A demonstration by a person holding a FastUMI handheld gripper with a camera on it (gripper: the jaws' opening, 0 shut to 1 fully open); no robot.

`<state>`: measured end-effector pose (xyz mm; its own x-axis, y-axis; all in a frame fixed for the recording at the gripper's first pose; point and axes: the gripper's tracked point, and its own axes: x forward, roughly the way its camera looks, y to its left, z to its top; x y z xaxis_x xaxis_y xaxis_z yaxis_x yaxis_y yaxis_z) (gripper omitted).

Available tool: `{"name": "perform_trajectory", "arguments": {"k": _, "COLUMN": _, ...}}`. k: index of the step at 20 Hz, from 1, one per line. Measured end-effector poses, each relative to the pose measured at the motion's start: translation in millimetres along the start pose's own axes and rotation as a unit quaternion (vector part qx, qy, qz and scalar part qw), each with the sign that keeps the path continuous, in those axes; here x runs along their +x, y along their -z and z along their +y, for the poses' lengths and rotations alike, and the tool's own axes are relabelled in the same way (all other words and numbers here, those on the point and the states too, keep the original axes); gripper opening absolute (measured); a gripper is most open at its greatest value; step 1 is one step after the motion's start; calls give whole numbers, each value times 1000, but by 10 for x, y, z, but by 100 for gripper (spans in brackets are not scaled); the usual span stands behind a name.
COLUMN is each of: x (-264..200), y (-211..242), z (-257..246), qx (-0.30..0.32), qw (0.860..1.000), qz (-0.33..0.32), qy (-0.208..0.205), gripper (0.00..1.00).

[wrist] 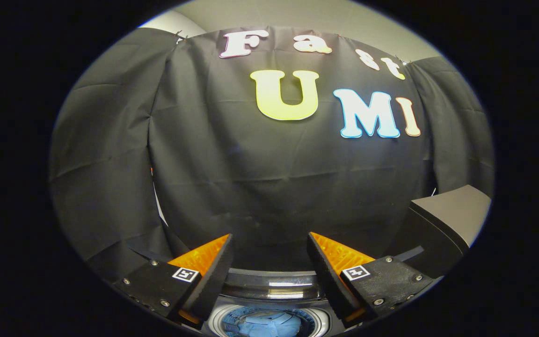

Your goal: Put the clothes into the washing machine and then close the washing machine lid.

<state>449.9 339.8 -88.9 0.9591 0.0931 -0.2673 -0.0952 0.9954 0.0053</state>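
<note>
My gripper [269, 243] is open, its two fingers spread wide with nothing between them. Below and just behind the fingertips lies the washing machine's round drum opening [269, 320], ringed by a shiny dark rim [274, 285]. Blue clothes [265, 324] lie inside the drum. To the right of the fingers stands a dark grey slab with a lighter top, which looks like the raised washing machine lid [447, 215]. The fingers hover above the machine and point at the black booth wall.
Black cloth wall [232, 159] hangs close ahead and wraps round both sides. A pale ceiling or wall shows above it.
</note>
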Motion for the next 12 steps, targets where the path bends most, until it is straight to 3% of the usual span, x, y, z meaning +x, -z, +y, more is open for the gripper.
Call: {"name": "perform_trajectory", "arguments": {"k": 12, "x": -387, "y": 268, "z": 36, "qx": -4, "qw": 1000, "qz": -21, "qy": -15, "gripper": 95}}
